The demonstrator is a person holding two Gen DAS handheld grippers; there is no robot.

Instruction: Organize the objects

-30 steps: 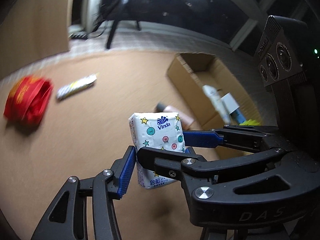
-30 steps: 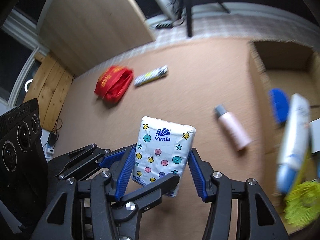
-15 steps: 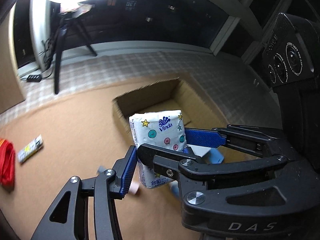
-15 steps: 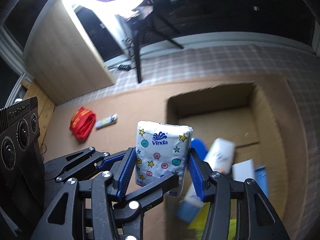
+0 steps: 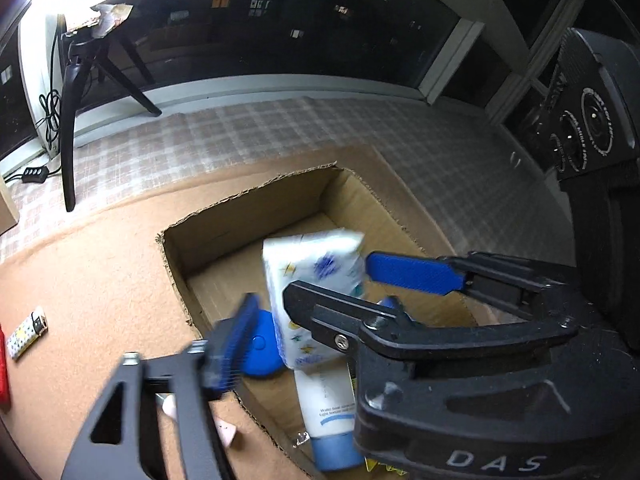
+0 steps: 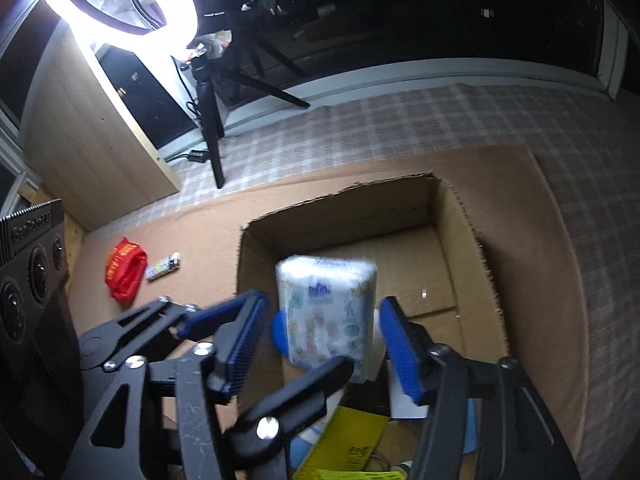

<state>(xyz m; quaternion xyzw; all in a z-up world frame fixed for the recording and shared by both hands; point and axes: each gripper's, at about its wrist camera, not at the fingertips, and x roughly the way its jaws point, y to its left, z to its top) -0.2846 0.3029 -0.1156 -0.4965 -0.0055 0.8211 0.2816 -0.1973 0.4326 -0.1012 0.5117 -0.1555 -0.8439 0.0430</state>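
A white Vinda tissue pack (image 5: 316, 296) with coloured stars is blurred over the open cardboard box (image 5: 248, 224), loose between both grippers. It also shows in the right wrist view (image 6: 328, 320), above the box (image 6: 460, 248). My left gripper (image 5: 304, 304) is open, its blue pads apart from the pack. My right gripper (image 6: 324, 336) is open too, with gaps on both sides of the pack.
In the box lie a white tube with a blue cap (image 5: 328, 412), a blue round item (image 5: 260, 344) and a yellow packet (image 6: 344, 440). On the brown mat lie a red pouch (image 6: 124, 276) and a small patterned stick (image 6: 162, 268). A tripod (image 6: 212, 120) stands behind.
Both grippers have opened and let go of the tissue pack, which now drops blurred toward the box. Both views have closed in on the box.
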